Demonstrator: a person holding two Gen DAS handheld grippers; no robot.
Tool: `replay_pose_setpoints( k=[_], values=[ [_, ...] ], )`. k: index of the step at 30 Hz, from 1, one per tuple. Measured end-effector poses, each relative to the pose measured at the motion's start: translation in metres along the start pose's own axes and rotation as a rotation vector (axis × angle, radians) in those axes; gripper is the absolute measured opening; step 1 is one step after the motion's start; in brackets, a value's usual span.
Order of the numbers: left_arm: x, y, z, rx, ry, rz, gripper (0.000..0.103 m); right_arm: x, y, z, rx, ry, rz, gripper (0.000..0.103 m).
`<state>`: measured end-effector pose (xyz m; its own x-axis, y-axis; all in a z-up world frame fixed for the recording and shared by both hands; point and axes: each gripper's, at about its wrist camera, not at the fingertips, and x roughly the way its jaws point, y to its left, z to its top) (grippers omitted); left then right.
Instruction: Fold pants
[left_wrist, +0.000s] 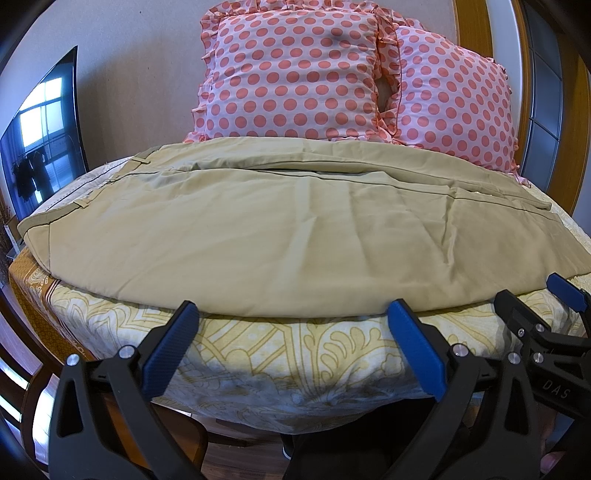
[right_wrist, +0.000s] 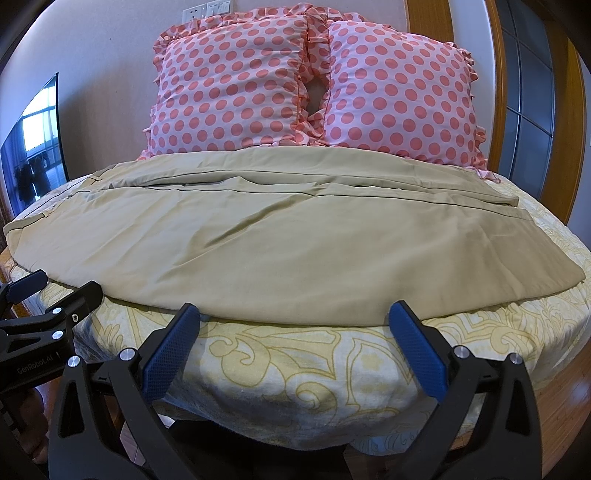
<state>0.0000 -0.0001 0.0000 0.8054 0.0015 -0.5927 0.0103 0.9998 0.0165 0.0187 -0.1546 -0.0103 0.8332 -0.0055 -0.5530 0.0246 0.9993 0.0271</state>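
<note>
Khaki pants (left_wrist: 288, 229) lie spread flat across the bed, waistband with belt loops at the left, legs running to the right; they also show in the right wrist view (right_wrist: 280, 236). My left gripper (left_wrist: 293, 314) is open and empty, its blue-padded fingers just short of the pants' near edge. My right gripper (right_wrist: 293, 314) is open and empty too, at the near edge further right. The right gripper shows in the left wrist view (left_wrist: 532, 295) at the right. The left gripper shows in the right wrist view (right_wrist: 62, 286) at the left.
The bed has a yellow patterned sheet (left_wrist: 295, 354) with its front edge just below the grippers. Two pink polka-dot pillows (left_wrist: 291, 74) (right_wrist: 402, 92) stand against the wall behind the pants. A dark TV screen (left_wrist: 44, 129) stands at the left. A wooden door frame (right_wrist: 498, 74) is at the right.
</note>
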Motion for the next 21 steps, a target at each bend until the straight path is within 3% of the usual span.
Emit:
replay_pose_setpoints(
  k=[21],
  values=[
    [0.0007,0.0014,0.0035,0.009,0.019,-0.013,0.101,-0.0023,-0.0051,0.0034,-0.011,0.006,0.033,0.102]
  ],
)
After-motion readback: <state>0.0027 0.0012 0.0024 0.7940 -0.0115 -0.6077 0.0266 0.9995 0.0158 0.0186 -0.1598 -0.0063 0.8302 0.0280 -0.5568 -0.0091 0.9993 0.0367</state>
